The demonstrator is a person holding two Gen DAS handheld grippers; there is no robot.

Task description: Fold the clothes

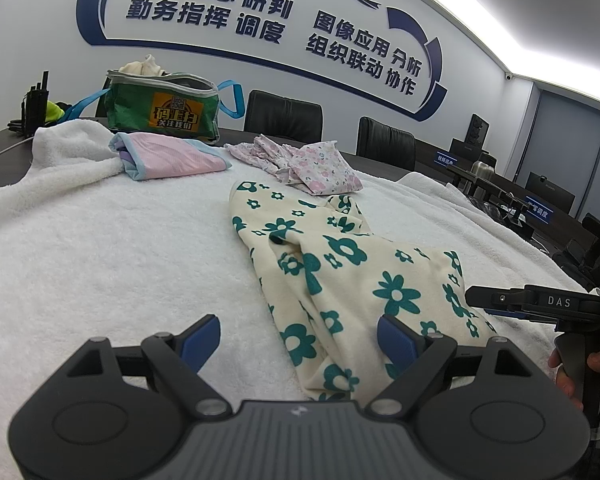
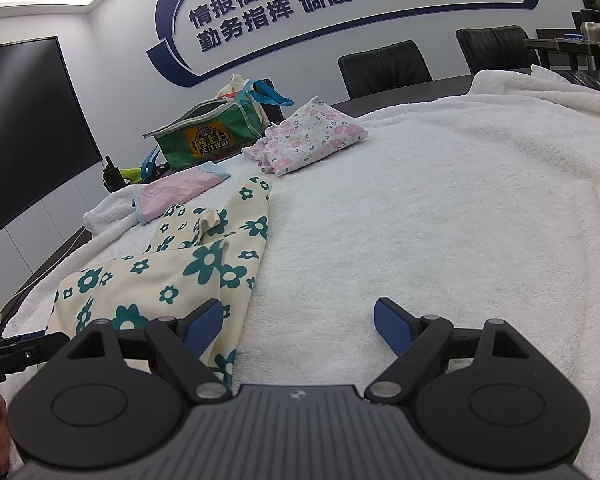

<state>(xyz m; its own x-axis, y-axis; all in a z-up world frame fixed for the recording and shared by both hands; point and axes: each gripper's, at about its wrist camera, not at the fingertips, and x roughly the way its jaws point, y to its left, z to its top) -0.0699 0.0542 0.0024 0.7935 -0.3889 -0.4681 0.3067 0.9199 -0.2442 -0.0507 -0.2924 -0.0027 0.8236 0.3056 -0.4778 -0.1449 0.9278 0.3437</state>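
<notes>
A cream garment with teal flowers [image 1: 340, 276] lies crumpled on a white fleece blanket [image 1: 120, 248]; it also shows in the right wrist view [image 2: 180, 264]. My left gripper [image 1: 300, 340] is open and empty, low over the garment's near end. My right gripper [image 2: 298, 328] is open and empty, at the garment's right edge, its left finger over the cloth. The right gripper's body shows in the left wrist view [image 1: 536, 302]. A folded pink-and-blue garment [image 1: 172, 156] and a pink floral garment [image 1: 300, 164] lie farther back.
A green zip bag [image 1: 160, 108] with blue straps stands at the blanket's far edge, cloth inside. Black office chairs [image 1: 284, 116] line the dark table beyond. Radios [image 1: 34, 108] stand at far left. A large dark screen [image 2: 24, 128] hangs on the left wall.
</notes>
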